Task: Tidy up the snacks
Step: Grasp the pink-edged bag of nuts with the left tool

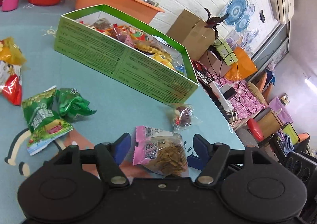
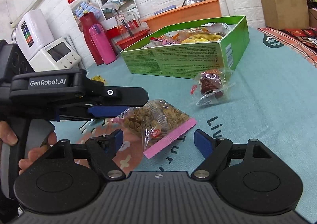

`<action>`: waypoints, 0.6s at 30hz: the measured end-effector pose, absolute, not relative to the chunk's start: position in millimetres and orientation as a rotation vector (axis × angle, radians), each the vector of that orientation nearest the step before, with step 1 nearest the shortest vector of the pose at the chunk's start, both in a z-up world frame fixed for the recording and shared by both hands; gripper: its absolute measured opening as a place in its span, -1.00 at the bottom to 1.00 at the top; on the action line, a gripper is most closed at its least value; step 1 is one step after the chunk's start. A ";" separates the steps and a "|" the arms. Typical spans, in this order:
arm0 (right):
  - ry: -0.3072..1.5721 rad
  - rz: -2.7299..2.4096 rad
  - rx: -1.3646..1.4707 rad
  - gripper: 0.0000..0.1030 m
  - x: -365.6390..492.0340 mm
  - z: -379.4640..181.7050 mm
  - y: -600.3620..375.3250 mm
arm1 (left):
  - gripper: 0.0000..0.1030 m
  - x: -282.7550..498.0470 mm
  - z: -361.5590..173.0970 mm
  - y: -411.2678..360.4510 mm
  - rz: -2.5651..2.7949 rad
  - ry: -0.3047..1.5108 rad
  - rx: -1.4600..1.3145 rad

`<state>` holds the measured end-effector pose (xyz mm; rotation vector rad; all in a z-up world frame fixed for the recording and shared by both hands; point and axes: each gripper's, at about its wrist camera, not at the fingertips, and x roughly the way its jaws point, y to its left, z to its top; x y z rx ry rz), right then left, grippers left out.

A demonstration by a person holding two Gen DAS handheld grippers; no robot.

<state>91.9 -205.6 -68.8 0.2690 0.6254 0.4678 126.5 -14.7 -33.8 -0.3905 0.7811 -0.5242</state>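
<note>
On table, pink-edged clear snack packet point(image 1: 162, 152)

red-and-gold snack packet point(image 1: 9, 69) cut off at left edge, box print point(image 1: 126, 59) unreadable

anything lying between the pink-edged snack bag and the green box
Only the small clear-wrapped snack, lying on the cloth just right of the straight line from the pink-edged bag to the green box. Lifted over, nothing visible blocks it.

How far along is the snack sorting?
Done: the green box already holds many packets. In hand: nothing gripped; the left gripper is open around the pink-edged packet. Left: that one, the clear-wrapped snack and the green packets.
</note>
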 end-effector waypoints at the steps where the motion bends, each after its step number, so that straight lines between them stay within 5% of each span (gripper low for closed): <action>1: 0.623 0.470 0.265 1.00 93.4 -69.0 -204.7 | 1.00 127.1 -34.8 -13.9 -0.526 0.786 -0.398; 6: 0.616 0.471 0.237 0.94 97.5 -69.6 -197.8 | 0.99 129.2 -40.8 -10.7 -0.529 0.803 -0.421; 7: 0.610 0.459 0.226 0.77 98.4 -70.0 -196.7 | 0.61 131.2 -43.8 -11.2 -0.531 0.813 -0.422; 8: 0.611 0.452 0.209 0.21 99.4 -70.4 -195.6 | 0.59 132.7 -45.8 -11.5 -0.531 0.815 -0.429; 12: 0.597 0.474 0.208 -0.14 97.3 -69.1 -198.1 | 0.29 131.8 -44.8 -12.7 -0.561 0.808 -0.462; 18: 0.544 0.475 0.220 -0.17 92.9 -54.2 -204.0 | 0.29 124.7 -20.9 -19.9 -0.576 0.740 -0.418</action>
